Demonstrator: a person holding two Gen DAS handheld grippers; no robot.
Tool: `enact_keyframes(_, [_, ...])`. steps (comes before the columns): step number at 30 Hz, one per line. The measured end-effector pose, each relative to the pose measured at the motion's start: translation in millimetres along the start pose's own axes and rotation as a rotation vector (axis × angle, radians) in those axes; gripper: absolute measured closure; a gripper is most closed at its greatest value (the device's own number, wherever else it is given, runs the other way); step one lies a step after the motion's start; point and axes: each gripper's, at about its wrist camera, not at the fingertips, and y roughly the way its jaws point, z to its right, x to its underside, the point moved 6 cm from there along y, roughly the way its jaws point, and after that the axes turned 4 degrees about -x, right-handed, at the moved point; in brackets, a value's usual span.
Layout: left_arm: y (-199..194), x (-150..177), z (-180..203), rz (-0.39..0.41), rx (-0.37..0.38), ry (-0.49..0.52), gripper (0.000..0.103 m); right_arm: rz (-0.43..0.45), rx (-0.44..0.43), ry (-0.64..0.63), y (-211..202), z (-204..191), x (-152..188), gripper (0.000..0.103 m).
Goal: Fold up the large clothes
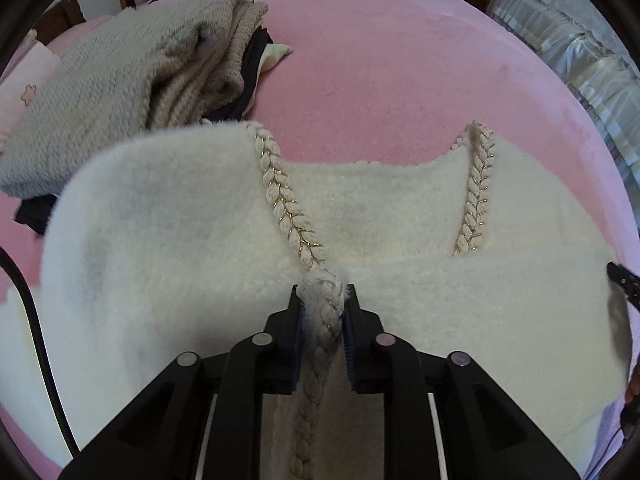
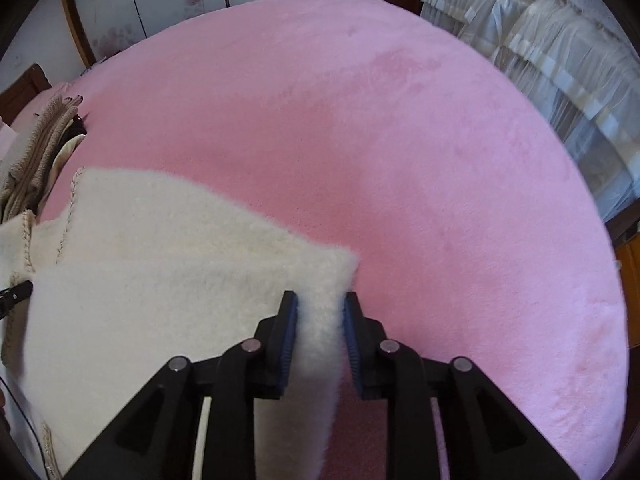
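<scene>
A fluffy cream cardigan [image 1: 180, 240] lies spread on the pink bed cover [image 1: 380, 60], with two braided trims edged in gold thread running down its front. My left gripper [image 1: 323, 292] is shut on the left braided trim [image 1: 288, 204], which fills the gap between the blue pads. In the right wrist view my right gripper [image 2: 320, 300] is shut on the cardigan's [image 2: 160, 280] fluffy right edge, just above the pink cover [image 2: 360, 140]. The other gripper's black tip shows at the edge of each view.
A pile of beige and grey knitwear [image 1: 120, 80] with dark garments under it lies at the back left. Pale ruffled bedding [image 2: 540, 40] runs along the right side. A black cable [image 1: 36, 340] hangs at the left. Flowered sliding doors [image 2: 160, 0] stand behind.
</scene>
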Motion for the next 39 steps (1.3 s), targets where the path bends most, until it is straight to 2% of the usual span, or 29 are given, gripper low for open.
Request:
enact_keyframes(2, [-17, 0, 3, 0.011, -0.023, 0.01, 0.077, 0.04, -0.013, -0.013, -21, -8, 1, 0.07])
enact_keyframes(4, [-45, 5, 5, 0.052, -0.025, 0.01, 0.076, 0.082, -0.048, -0.036, -46, -24, 7, 0.07])
enact_keyframes(7, [-86, 22, 12, 0.112, 0.055, -0.038, 0.067, 0.119, -0.138, -0.069, -76, -59, 27, 0.07])
enact_keyframes(9, [-97, 37, 21, 0.092, 0.106, -0.092, 0.066, 0.118, -0.195, -0.087, -85, -88, 45, 0.07])
enact_keyframes(11, [-92, 50, 31, 0.059, 0.135, -0.129, 0.066, 0.095, -0.252, -0.108, -85, -117, 64, 0.07])
enact_keyframes(13, [-85, 71, 45, 0.039, 0.143, -0.154, 0.066, 0.077, -0.272, -0.135, -78, -140, 78, 0.07])
enact_keyframes(16, [-60, 95, 62, 0.003, 0.097, -0.148, 0.066, 0.057, -0.265, -0.162, -62, -156, 94, 0.07])
enact_keyframes(18, [-48, 102, 64, -0.008, 0.054, -0.139, 0.066, 0.036, -0.218, -0.176, -48, -149, 99, 0.07])
enact_keyframes(19, [-42, 102, 62, -0.006, 0.045, -0.141, 0.066, 0.027, -0.195, -0.167, -43, -139, 102, 0.073])
enact_keyframes(20, [-34, 100, 58, -0.005, 0.044, -0.144, 0.066, 0.028, -0.174, -0.155, -41, -128, 105, 0.078])
enact_keyframes(21, [-33, 100, 56, -0.005, 0.046, -0.15, 0.066, 0.036, -0.139, -0.151, -42, -116, 104, 0.089])
enact_keyframes(22, [-33, 100, 53, -0.005, 0.045, -0.159, 0.066, 0.048, -0.068, -0.148, -42, -97, 104, 0.096])
enact_keyframes(23, [-32, 100, 50, -0.005, 0.044, -0.166, 0.066, 0.059, -0.01, -0.138, -43, -78, 103, 0.098])
enact_keyframes(24, [-33, 103, 49, -0.007, 0.051, -0.171, 0.066, 0.06, 0.012, -0.119, -43, -62, 103, 0.103])
enact_keyframes(27, [-31, 106, 48, -0.008, 0.048, -0.164, 0.066, 0.043, -0.021, -0.106, -43, -40, 106, 0.103])
enact_keyframes(31, [-26, 103, 48, -0.001, 0.014, -0.15, 0.066, 0.038, 0.029, -0.121, -42, -45, 107, 0.103])
enact_keyframes(36, [-33, 103, 54, -0.024, -0.003, -0.138, 0.066, 0.003, 0.02, -0.059, -39, -48, 105, 0.103])
enact_keyframes(37, [-37, 102, 54, -0.035, -0.005, -0.136, 0.066, -0.007, 0.007, -0.058, -41, -50, 104, 0.1])
enact_keyframes(39, [-45, 102, 58, -0.059, -0.001, -0.133, 0.06, -0.035, -0.02, -0.052, -49, -51, 102, 0.099])
